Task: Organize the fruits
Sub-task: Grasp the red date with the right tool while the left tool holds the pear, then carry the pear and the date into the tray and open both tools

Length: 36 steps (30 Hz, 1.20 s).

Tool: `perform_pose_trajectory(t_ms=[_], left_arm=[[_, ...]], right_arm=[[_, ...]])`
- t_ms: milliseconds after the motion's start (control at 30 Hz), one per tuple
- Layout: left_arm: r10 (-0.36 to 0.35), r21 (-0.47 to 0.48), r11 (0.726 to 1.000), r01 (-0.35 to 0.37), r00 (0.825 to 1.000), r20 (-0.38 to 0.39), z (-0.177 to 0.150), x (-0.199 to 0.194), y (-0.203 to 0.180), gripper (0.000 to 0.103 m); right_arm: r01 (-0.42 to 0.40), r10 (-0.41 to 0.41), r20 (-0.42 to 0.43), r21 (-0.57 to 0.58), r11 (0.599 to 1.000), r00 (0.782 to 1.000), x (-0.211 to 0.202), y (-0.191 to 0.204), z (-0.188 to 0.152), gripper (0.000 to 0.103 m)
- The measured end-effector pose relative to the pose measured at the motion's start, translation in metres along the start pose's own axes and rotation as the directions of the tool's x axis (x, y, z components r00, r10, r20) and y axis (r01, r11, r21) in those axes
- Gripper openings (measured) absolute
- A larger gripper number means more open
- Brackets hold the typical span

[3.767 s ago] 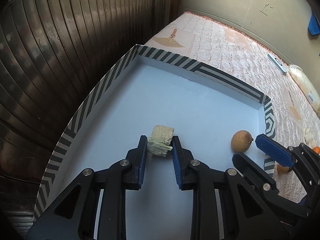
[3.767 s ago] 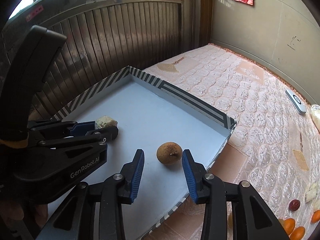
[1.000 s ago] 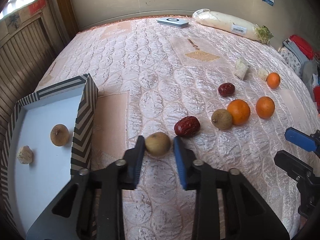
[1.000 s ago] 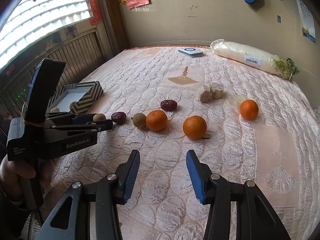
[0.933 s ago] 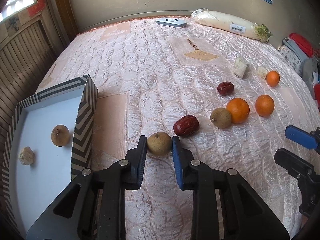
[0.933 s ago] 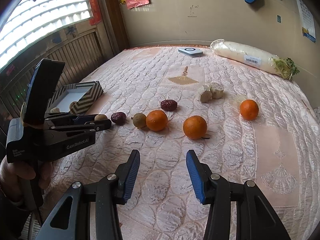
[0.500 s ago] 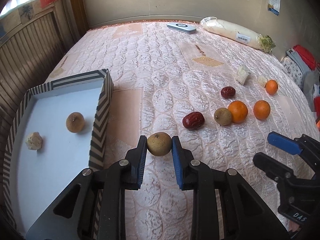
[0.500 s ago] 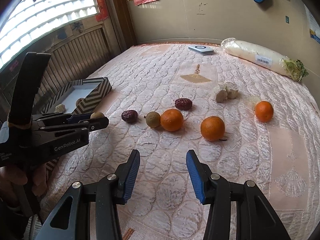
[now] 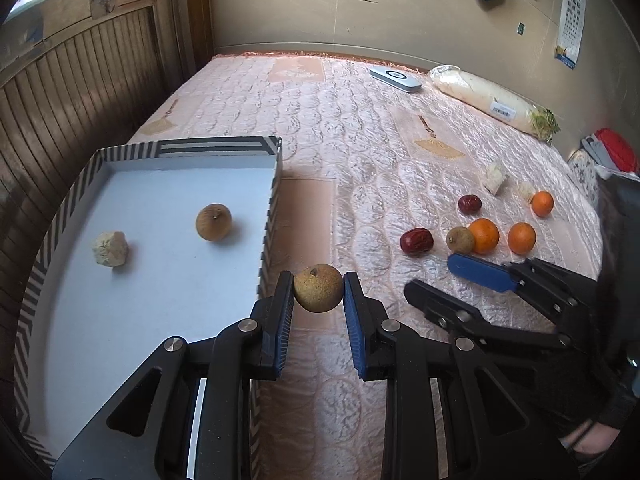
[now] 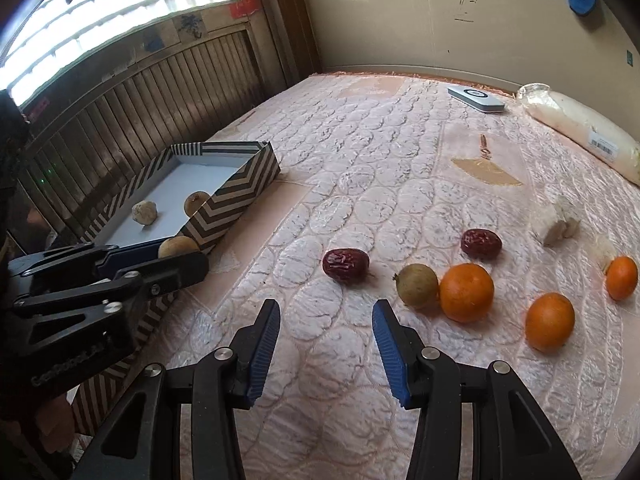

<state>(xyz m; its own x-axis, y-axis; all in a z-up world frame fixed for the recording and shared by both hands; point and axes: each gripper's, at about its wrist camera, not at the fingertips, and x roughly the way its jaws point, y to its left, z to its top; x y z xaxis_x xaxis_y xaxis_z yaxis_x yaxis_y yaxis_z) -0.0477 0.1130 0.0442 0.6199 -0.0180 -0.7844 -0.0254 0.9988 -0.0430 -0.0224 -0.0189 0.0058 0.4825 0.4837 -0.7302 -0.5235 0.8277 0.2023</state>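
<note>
Grippers first: your left gripper (image 9: 318, 294) tilts steeply downward, its blue-padded jaws nearly closed and clamped on a round, tan, rough-skinned longan (image 9: 318, 287) that hangs clear of the pink quilted bedspread (image 9: 360, 140). From the left wrist view it sits at centre frame, just to the 3 o'clock side of the box wall. In the right wrist view that same gripper shows at 9 o'clock, the fruit pinched at its tips just beside the box's near corner.

Your right gripper (image 10: 326, 340) also points downward, its jaws partly apart with nothing between them and only bedspread below. A dark red wrinkled jujube (image 10: 345, 264) lies near, toward 12 o'clock from its tips.

Your rectangular box with black-and-white chevron walls and a pale blue floor (image 9: 267, 216) lies at 9 o'clock in the left wrist view. It holds two things, well apart from each other: a second brown longan with a short stem (image 9: 213, 221) near the 3 o'clock wall, and a pale, lumpy, cream-coloured chunk (image 9: 110, 248) toward 9 o'clock of it.

Loose fruit on the bedspread sits at 2 o'clock in the left wrist view: a third greenish-brown longan (image 9: 460, 239) touching a large orange mandarin (image 9: 484, 235), a second mandarin (image 9: 521, 237), a smaller third one (image 9: 542, 203), and another dark red jujube (image 9: 469, 204).
</note>
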Motion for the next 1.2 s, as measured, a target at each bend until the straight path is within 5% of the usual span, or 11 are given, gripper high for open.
perform_pose_trajectory(t_ms=[333, 467, 1200], left_arm=[[-0.009, -0.004, 1.0, 0.009, 1.0, 0.001, -0.002, -0.002, 0.005, 0.024], [-0.002, -0.006, 1.0, 0.002, 1.0, 0.003, -0.004, -0.003, 0.006, 0.024], [0.035, -0.018, 0.999, -0.034, 0.998, 0.058, -0.01, -0.028, 0.006, 0.024]], right_arm=[[0.075, -0.075, -0.003, -0.008, 0.997, 0.997, 0.022, -0.003, 0.023, 0.046], [0.131, -0.132, -0.016, -0.058, 0.99, 0.991, 0.027, 0.004, 0.021, 0.027], [0.129, -0.122, 0.111, -0.052, 0.99, 0.986, -0.046, 0.027, -0.004, 0.027]])
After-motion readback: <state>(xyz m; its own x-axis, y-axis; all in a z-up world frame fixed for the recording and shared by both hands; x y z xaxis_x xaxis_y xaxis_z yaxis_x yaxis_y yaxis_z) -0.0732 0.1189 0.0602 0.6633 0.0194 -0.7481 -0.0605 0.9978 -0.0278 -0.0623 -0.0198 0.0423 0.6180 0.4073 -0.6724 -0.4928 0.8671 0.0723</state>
